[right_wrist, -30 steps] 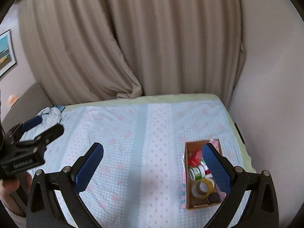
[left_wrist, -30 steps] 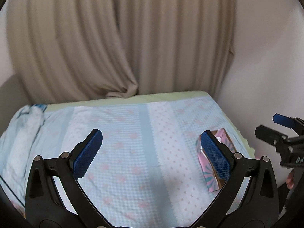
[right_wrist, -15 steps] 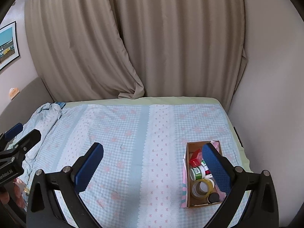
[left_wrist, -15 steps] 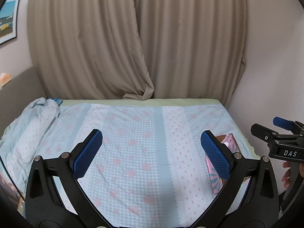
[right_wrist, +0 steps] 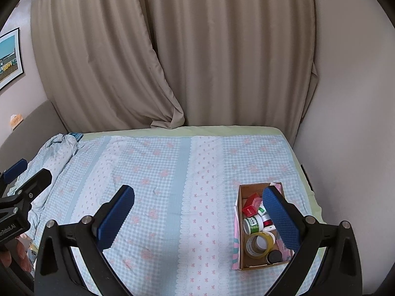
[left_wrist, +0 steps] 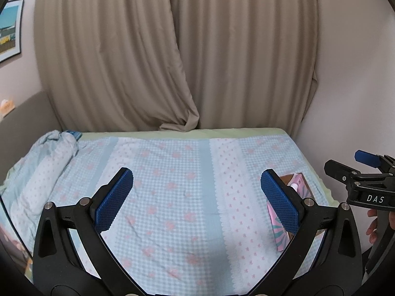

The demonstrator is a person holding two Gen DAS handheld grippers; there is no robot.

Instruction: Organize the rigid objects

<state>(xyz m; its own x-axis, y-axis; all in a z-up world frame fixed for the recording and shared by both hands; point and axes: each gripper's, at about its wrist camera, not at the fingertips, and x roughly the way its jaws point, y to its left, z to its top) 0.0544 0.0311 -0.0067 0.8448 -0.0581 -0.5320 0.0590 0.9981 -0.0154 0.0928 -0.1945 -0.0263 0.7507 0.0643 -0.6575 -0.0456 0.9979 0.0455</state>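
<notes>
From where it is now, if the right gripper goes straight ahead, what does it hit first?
Probably the bedspread: the open right gripper points at bare cloth, nothing between its fingers. The box lies off to the right of that line. Depth is unclear.

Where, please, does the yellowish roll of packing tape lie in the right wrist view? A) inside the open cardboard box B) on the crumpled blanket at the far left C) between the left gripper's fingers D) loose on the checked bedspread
A: the yellowish roll of packing tape sits inside the open cardboard box, between a green-labelled white jar and a small black cap.
</notes>
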